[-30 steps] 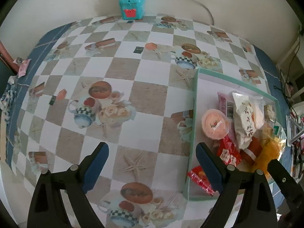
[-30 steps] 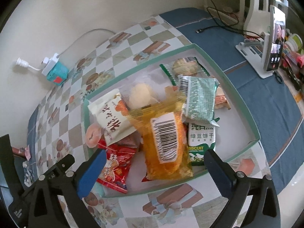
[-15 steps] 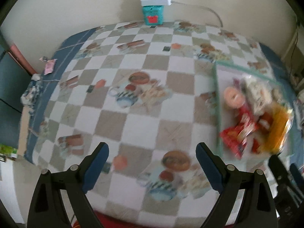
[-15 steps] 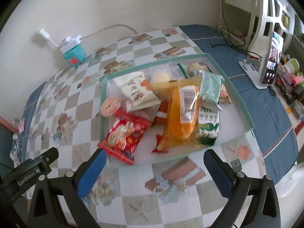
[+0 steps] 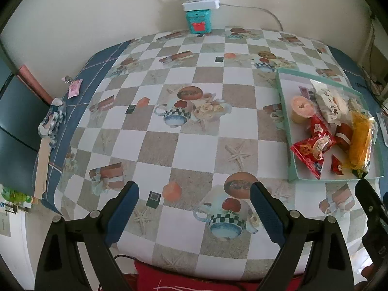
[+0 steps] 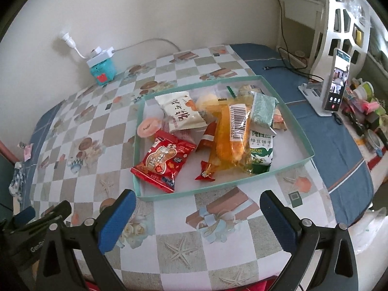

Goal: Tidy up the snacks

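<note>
Two hand-held grippers: left hand-held gripper [image 5: 194,208] and right hand-held gripper [image 6: 197,214] both gape wide, holding nothing.
Counter [image 5: 184,145]: carries the tray.
Tray [image 6: 302,133]: snacks piled inside, ahead of the right one, nearer.
Red packet [image 6: 163,161]: nearest, long axis diagonal.

Snacks [image 6: 218,131] piled in tray [image 6: 300,131] (table's [image 5: 184,145] right side)
</note>
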`<state>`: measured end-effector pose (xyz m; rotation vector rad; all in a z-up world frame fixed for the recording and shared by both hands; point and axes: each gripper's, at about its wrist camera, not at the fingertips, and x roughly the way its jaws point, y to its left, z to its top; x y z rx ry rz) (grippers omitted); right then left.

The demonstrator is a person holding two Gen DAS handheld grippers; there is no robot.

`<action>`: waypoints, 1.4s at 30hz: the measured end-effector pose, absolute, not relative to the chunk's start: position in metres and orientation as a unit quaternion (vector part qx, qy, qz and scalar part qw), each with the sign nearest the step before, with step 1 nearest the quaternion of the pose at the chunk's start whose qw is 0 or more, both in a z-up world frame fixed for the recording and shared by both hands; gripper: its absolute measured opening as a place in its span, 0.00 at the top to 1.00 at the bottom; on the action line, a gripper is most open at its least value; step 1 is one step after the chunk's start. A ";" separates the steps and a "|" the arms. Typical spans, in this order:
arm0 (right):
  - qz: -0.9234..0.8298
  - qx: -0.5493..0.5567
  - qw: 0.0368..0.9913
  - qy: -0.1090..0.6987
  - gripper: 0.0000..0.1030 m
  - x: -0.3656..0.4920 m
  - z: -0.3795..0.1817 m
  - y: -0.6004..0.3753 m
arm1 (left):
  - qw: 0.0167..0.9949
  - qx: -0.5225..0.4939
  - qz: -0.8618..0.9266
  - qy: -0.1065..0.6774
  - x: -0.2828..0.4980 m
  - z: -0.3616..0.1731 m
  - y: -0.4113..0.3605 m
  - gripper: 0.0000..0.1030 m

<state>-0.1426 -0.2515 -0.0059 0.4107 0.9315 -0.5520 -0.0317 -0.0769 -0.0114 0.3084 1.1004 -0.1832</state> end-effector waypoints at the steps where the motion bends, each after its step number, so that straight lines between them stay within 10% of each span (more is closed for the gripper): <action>1: -0.260 0.193 0.837 0.441 0.00 -0.142 -0.006 -0.251 | 0.837 0.147 -0.088 0.520 -0.032 -0.011 -0.078 0.10; 42: -0.240 0.162 0.840 0.459 0.00 -0.129 -0.009 -0.235 | 0.828 0.123 -0.092 0.540 -0.020 -0.015 -0.070 0.10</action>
